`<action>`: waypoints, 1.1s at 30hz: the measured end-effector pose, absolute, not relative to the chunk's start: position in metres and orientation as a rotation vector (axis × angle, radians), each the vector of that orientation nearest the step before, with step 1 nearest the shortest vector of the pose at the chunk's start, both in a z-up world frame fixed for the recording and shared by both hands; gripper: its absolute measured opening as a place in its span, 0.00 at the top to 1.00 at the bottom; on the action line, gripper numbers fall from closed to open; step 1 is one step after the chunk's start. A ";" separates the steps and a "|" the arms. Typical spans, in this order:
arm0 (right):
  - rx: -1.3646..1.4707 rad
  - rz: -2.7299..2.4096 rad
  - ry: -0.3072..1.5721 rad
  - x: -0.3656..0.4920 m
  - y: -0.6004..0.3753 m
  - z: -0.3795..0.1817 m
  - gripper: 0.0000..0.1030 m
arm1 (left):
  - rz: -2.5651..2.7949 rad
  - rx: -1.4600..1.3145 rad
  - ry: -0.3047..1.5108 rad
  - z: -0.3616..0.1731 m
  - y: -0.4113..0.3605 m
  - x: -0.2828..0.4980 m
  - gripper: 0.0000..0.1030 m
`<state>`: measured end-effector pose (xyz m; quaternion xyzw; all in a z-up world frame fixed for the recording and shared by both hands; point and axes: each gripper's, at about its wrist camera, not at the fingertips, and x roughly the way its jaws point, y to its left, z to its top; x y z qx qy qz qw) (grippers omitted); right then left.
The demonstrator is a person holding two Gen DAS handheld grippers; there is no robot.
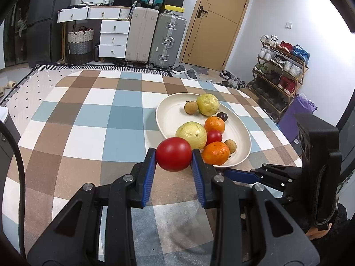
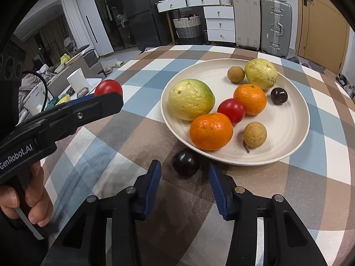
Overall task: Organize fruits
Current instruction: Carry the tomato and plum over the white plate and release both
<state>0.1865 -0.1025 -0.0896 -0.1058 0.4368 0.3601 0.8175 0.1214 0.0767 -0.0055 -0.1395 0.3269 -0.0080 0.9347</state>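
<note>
My left gripper point(image 1: 173, 155) is shut on a red tomato point(image 1: 173, 154), held above the checked tablecloth just short of the white plate point(image 1: 170, 115); the tomato also shows in the right wrist view point(image 2: 108, 87). The plate point(image 2: 292, 130) holds two guavas point(image 2: 190, 99), two oranges point(image 2: 211, 131), a small tomato point(image 2: 231, 110), two longans point(image 2: 255, 134) and a dark plum point(image 2: 279, 95). My right gripper point(image 2: 184, 170) is open, its fingers on either side of a second dark plum point(image 2: 186, 163) lying on the cloth at the plate's near rim.
The table has a brown, blue and white checked cloth point(image 1: 95, 119). Suitcases point(image 1: 155, 37), white drawers point(image 1: 113, 38) and a shoe rack point(image 1: 279, 73) stand beyond the far edge. A low table with a white canister point(image 2: 76, 81) stands off to the left.
</note>
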 end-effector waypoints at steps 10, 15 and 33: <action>-0.234 0.754 0.922 0.184 -0.099 -0.091 0.68 | -0.013 -0.280 0.678 -0.010 0.077 0.124 0.72; -0.235 0.754 0.914 0.184 -0.102 -0.091 0.74 | -0.012 -0.279 0.680 -0.011 0.077 0.125 0.72; -0.201 0.787 0.899 0.178 -0.123 -0.083 0.75 | -0.011 -0.276 0.683 -0.011 0.076 0.126 0.72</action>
